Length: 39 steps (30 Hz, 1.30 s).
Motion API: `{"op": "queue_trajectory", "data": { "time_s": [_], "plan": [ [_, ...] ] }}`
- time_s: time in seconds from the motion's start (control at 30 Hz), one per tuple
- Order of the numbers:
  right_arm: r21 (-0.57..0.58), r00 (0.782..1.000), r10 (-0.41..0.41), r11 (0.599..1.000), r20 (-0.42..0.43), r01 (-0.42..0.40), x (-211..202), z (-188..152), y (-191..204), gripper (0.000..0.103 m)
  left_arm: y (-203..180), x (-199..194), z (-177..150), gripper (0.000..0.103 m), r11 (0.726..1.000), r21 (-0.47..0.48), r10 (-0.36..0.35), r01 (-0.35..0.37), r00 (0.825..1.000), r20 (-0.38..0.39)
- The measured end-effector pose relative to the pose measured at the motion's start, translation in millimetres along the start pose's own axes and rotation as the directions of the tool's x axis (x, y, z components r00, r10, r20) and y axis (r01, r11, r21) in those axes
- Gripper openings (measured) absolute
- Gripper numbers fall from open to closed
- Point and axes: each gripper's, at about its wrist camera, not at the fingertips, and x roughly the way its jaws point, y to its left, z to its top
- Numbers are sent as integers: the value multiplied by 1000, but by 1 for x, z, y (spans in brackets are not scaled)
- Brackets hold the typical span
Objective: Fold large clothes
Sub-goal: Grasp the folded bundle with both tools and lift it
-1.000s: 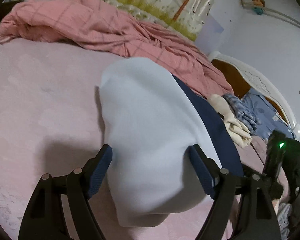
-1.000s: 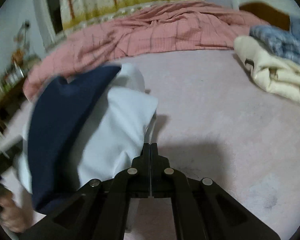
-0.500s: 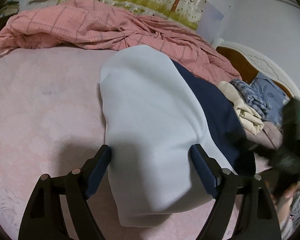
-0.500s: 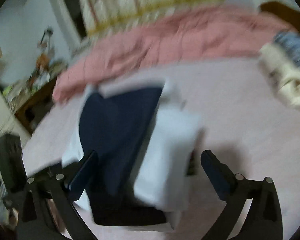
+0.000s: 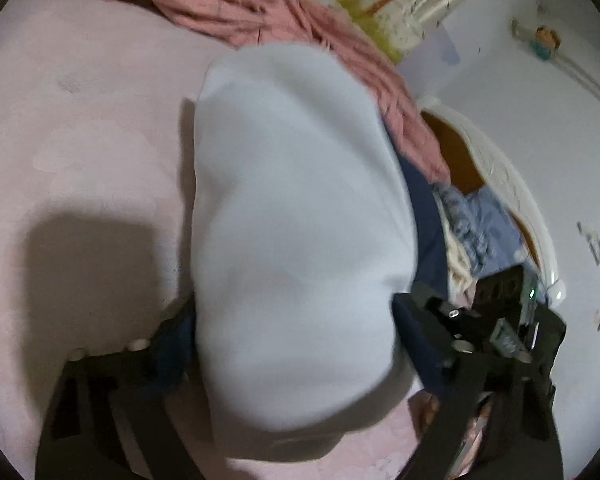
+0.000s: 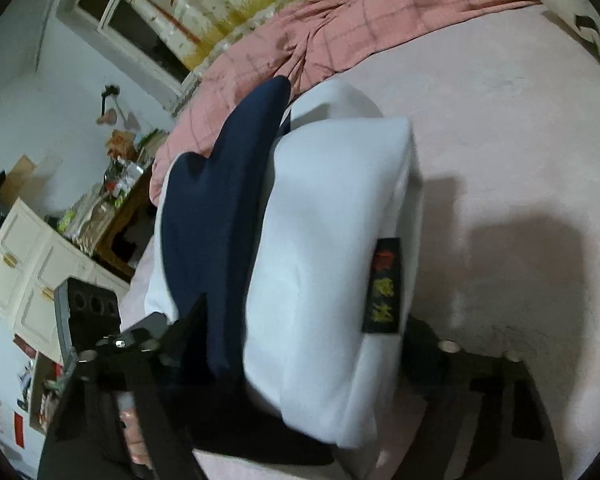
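The bed (image 5: 80, 128) is covered with a pale pink sheet, and a pink checked blanket (image 6: 340, 40) lies crumpled along its far side. In the middle of the bed is the garment (image 5: 300, 220), a thick bundle of pale blue-white cloth with a dark navy part (image 6: 216, 208) on one side and a small black label (image 6: 384, 284) with yellow marks near its edge. It seems already folded into a compact shape, and both grippers are around it. The left gripper (image 5: 292, 328) is wide apart, with one finger at each side of the bundle's near end; whether the fingers (image 5: 412, 328) press the cloth or only stand beside it I cannot tell. The right gripper (image 6: 312, 344) is also wide apart and straddles the bundle from the other side, with the navy part at one finger and the white part at the other. I judge that the main risk is that the bundle springs open, because thick cloth pushes back and nothing clamps the layers. If the two grippers squeeze or lift unevenly, the navy layer could slide off the white one and spoil the fold. A finger could also catch the sheet below.
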Motion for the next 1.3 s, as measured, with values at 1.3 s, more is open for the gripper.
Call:
{"op": "queue_trajectory", "data": {
  "time_s": [1.3],
  "plan": [
    [197,612,-609,771,504,606,-293,201,-226,59,-317,372,56,68,843,412,-358,346,932,-51]
  ]
}}
